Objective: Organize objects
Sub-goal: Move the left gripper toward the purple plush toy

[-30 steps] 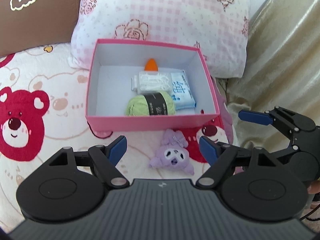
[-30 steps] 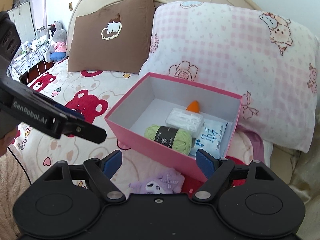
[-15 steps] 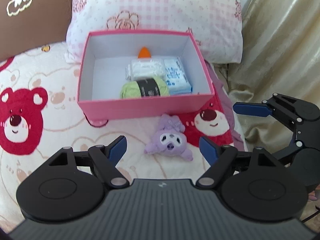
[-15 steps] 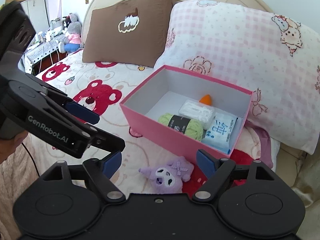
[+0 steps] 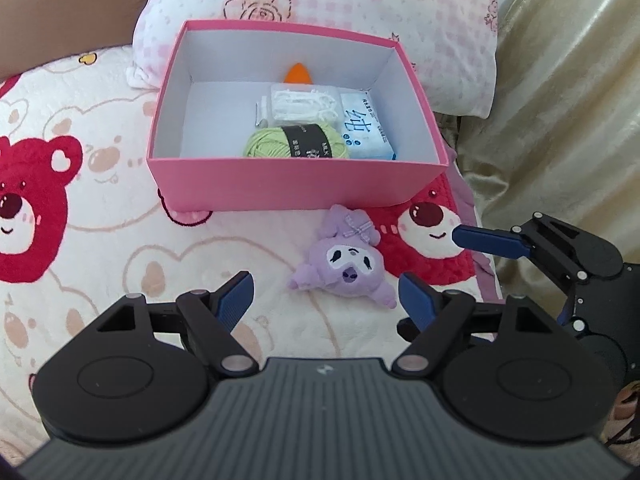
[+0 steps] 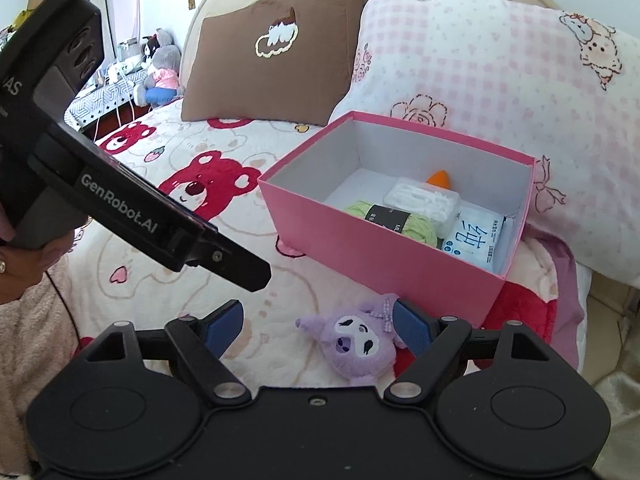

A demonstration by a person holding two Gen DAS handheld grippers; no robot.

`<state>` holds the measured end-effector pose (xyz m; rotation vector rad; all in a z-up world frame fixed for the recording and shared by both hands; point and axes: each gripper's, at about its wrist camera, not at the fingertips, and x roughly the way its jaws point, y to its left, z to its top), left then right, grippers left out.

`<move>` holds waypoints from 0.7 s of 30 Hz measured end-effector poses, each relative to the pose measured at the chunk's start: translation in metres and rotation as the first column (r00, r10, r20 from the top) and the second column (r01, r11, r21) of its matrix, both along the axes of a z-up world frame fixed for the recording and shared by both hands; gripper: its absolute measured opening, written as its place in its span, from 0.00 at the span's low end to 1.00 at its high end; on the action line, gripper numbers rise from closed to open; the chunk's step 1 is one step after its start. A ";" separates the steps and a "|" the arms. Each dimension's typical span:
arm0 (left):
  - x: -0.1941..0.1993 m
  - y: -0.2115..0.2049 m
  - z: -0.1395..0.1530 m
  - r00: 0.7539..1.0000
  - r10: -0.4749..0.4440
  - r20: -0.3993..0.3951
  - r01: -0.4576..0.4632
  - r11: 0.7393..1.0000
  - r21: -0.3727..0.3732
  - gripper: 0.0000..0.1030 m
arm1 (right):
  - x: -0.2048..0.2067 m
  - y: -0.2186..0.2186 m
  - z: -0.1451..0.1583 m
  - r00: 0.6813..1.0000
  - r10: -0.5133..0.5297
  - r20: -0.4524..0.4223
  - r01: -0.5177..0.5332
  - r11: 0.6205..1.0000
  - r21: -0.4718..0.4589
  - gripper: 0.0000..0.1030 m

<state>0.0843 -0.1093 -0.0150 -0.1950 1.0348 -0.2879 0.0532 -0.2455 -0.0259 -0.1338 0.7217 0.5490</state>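
A small purple plush toy [image 5: 346,266] lies face up on the bear-print blanket, just in front of an open pink box [image 5: 296,188]. Inside the box are a green yarn ball [image 5: 294,144], a clear case of white swabs [image 5: 300,106], a blue-and-white tissue pack [image 5: 366,130] and an orange piece [image 5: 298,74]. My left gripper [image 5: 326,294] stands open just short of the toy. My right gripper [image 6: 318,320] is open too, and the toy [image 6: 360,344] lies low between its fingers, close to the right pad, which is not pressing on it. One right-gripper finger [image 5: 488,242] shows right of the toy.
A pink checked pillow [image 6: 500,80] and a brown pillow [image 6: 276,52] lean behind the box [image 6: 380,256]. Gold fabric [image 5: 560,120] hangs along the bed's right edge. The left gripper's body [image 6: 160,220] crosses the right wrist view, held by a hand [image 6: 24,264].
Both grippers have come down and closer to the purple toy, which now sits higher and larger in both views. The jaws stay as wide as before. Nothing was picked up.
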 end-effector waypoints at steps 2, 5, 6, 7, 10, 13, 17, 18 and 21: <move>0.002 0.002 -0.008 1.000 0.002 -0.003 -0.002 1.000 -0.003 0.77 | 0.000 0.002 -0.008 0.999 -0.028 0.029 0.028 1.000 0.004 0.83; 0.004 0.006 -0.020 1.000 -0.001 -0.003 0.001 1.000 -0.010 0.77 | 0.001 0.005 -0.023 0.998 -0.034 0.044 0.035 0.999 -0.006 0.83; 0.005 0.009 -0.024 1.000 -0.001 -0.001 0.001 1.000 -0.019 0.77 | 0.001 0.007 -0.028 0.998 -0.038 0.055 0.040 0.999 -0.019 0.83; 0.006 0.011 -0.027 1.000 0.002 0.001 -0.002 1.000 -0.026 0.77 | 0.001 0.009 -0.033 0.997 -0.046 0.065 0.048 0.998 -0.033 0.83; 0.010 0.017 -0.037 1.000 0.020 0.011 -0.020 0.999 -0.050 0.75 | 0.002 0.010 -0.049 0.996 -0.063 0.065 0.066 0.996 -0.051 0.83; 0.014 0.018 -0.048 1.000 0.026 0.014 -0.025 0.997 -0.073 0.74 | 0.008 0.008 -0.064 0.995 -0.097 0.025 0.098 0.995 -0.031 0.83; 0.018 0.013 -0.061 1.000 -0.001 0.014 0.002 0.997 -0.071 0.74 | 0.013 0.004 -0.084 0.983 -0.178 -0.040 0.180 0.983 0.033 0.83; 0.019 0.012 -0.064 1.000 -0.004 0.014 0.005 0.997 -0.072 0.74 | 0.013 0.003 -0.089 0.979 -0.196 -0.050 0.199 0.979 0.045 0.83; 0.021 0.010 -0.072 1.000 -0.010 0.016 0.011 0.996 -0.086 0.72 | 0.015 -0.001 -0.099 0.968 -0.238 -0.087 0.245 0.965 0.091 0.83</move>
